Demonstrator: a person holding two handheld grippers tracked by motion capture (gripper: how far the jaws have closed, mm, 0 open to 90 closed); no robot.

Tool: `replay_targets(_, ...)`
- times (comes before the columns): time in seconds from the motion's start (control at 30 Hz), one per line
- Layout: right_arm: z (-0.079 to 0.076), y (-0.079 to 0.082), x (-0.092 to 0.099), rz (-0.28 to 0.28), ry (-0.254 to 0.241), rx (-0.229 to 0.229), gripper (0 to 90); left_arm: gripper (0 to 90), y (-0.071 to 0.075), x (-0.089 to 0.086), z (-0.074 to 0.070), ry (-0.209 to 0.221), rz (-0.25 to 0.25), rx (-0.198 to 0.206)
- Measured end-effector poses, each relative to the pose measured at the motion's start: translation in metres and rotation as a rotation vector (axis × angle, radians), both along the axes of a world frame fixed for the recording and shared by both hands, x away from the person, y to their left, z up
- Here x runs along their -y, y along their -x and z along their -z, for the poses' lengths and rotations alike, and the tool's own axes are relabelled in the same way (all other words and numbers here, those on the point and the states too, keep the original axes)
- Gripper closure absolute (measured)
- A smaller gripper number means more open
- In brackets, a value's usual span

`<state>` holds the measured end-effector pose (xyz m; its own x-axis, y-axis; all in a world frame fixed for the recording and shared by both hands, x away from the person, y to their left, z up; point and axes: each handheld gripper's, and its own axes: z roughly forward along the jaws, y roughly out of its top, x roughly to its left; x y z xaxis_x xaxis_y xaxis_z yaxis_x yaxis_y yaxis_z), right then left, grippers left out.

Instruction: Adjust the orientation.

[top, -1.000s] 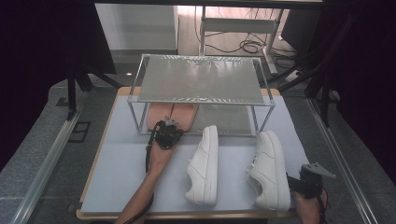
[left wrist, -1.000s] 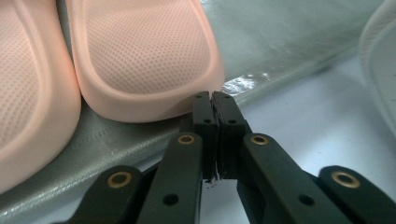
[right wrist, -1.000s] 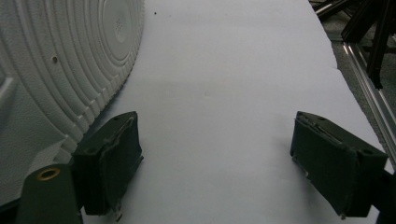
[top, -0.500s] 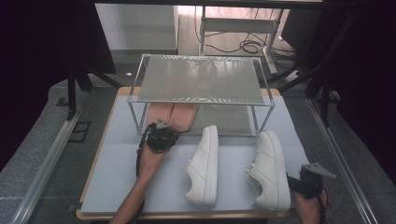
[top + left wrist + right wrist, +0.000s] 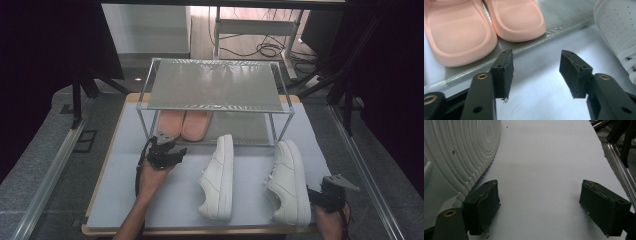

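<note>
Left gripper [image 5: 535,72] has backed off the pink slippers [image 5: 182,125] at 12 o'clock — jaws just opening, empty — slippers probably shelved; right gripper [image 5: 539,207] wide, empty.

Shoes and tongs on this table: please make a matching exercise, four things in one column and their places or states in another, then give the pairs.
1. pink slippers
2. left sneaker
3. right sneaker
4. left tongs

A. lying on its side, sole toward the right tongs
B. open, nothing between the jaws
C. under the rack
D. upright in the middle of the mat

Pairs: 1-C, 2-D, 3-A, 4-B
</note>
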<state>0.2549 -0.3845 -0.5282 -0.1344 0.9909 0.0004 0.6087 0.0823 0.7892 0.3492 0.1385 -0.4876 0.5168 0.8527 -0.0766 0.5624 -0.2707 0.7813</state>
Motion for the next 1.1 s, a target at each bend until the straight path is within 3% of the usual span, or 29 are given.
replay_targets(0.23, 0.0, 0.0, 0.0, 0.0, 0.001, 0.0, 15.8, 36.6, 0.01, -0.008, -0.001, 0.025, 0.002, -0.007)
replay_targets(0.63, 0.0, 0.0, 0.0, 0.001, -0.002, 0.0, 15.8, 18.3, 0.035, -0.018, -0.007, 0.024, 0.001, -0.009)
replay_targets(0.83, 0.0, 0.0, 0.0, 0.001, -0.002, -0.001, 15.8, 15.0, 0.05, -0.028, -0.004, 0.027, -0.002, -0.028)
replay_targets(1.0, 0.0, 0.0, 0.0, 0.002, 0.0, -0.002, 15.8, 14.0, 0.062, -0.036, 0.001, -0.012, -0.004, -0.037)
replay_targets(1.1, 0.0, 0.0, 0.0, 0.002, -0.001, -0.002, 15.9, 12.9, 0.069, -0.042, 0.005, -0.014, -0.026, -0.044)
